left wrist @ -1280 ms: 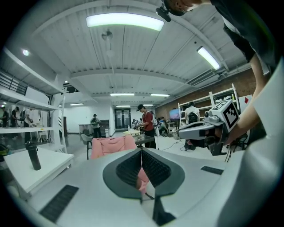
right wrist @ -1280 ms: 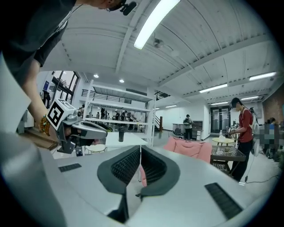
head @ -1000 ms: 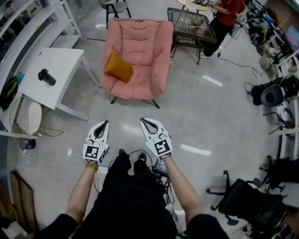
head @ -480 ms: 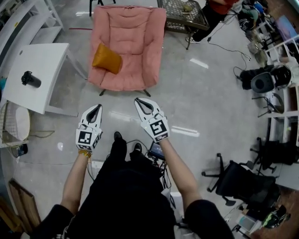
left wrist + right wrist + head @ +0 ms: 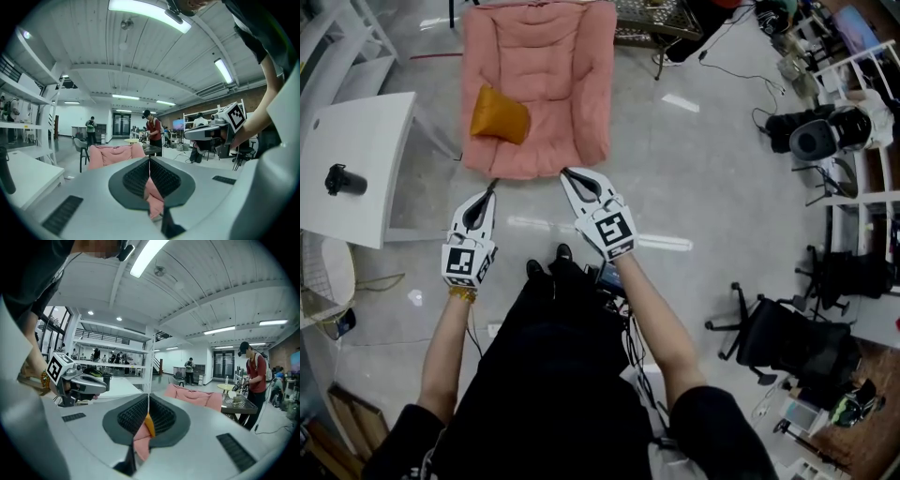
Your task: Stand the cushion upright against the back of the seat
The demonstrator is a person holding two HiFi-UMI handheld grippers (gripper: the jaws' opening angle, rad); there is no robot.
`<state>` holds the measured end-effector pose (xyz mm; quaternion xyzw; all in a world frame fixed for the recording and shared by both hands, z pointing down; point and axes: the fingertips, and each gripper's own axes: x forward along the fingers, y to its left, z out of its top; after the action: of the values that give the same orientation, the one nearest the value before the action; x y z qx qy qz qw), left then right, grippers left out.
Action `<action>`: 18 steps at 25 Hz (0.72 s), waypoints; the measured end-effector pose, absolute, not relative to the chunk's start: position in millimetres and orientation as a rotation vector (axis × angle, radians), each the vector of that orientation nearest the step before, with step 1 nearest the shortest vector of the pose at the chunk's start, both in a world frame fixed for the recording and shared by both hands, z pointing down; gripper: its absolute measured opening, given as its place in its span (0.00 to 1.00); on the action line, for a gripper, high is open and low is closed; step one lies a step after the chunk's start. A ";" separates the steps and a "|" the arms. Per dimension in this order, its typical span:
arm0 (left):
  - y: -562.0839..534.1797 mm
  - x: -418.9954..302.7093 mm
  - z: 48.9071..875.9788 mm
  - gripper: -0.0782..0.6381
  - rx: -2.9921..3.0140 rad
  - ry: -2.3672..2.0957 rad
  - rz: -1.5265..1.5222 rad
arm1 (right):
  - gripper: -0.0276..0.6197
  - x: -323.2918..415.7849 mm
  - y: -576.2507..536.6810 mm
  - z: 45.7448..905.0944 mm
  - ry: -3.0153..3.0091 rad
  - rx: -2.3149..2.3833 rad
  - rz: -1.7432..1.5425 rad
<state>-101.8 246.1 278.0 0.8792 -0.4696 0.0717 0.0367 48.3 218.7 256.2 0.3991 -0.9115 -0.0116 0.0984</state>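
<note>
An orange cushion (image 5: 498, 116) lies tilted on the left side of a pink padded armchair (image 5: 546, 75) at the top of the head view. Through the right gripper's jaws a sliver of the cushion (image 5: 149, 424) shows. My left gripper (image 5: 487, 191) is shut and empty, just short of the chair's front edge. Beside it my right gripper (image 5: 567, 172) is shut and empty too, its tips at the seat's front edge. The chair (image 5: 112, 154) stands ahead in the left gripper view, and the chair (image 5: 194, 396) is ahead to the right in the right gripper view.
A white table (image 5: 358, 159) with a black object (image 5: 344, 179) stands left of the chair. Behind the chair is a dark wicker table (image 5: 647, 21). A black office chair (image 5: 787, 339) and equipment (image 5: 816, 136) stand at the right. A person in red (image 5: 153, 132) stands by the far table.
Both grippers have moved forward toward the armchair, side by side, still shut. The chair and cushion now sit closer, right in front of the gripper tips.
</note>
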 end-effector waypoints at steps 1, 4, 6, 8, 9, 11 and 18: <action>239.5 -101.1 280.6 0.13 2.696 -1.440 0.220 | 0.07 50.1 212.1 258.3 -2.697 1.183 -0.032; 221.1 -97.8 289.9 0.13 2.684 -1.442 0.234 | 0.07 55.5 191.7 269.7 -2.699 1.179 -0.016; 207.7 -94.4 295.4 0.13 2.677 -1.452 0.253 | 0.07 59.4 175.4 278.8 -2.708 1.165 0.000; 191.6 -92.6 301.6 0.13 2.661 -1.473 0.286 | 0.07 62.1 156.2 288.2 -2.723 1.143 0.013; 183.5 -91.7 305.5 0.13 2.647 -1.485 0.306 | 0.07 63.4 146.4 292.8 -2.730 1.130 0.019; 168.6 -86.3 314.4 0.13 2.611 -1.499 0.344 | 0.07 69.1 126.7 300.2 -2.744 1.104 0.029; 126.7 -54.7 340.2 0.13 2.469 -1.541 0.414 | 0.07 92.6 59.0 313.6 -2.816 0.986 0.039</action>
<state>-54.7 126.7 340.2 0.8356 -0.5215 0.1400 0.1008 92.6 59.0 313.6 0.3293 -0.9409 0.0130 0.0786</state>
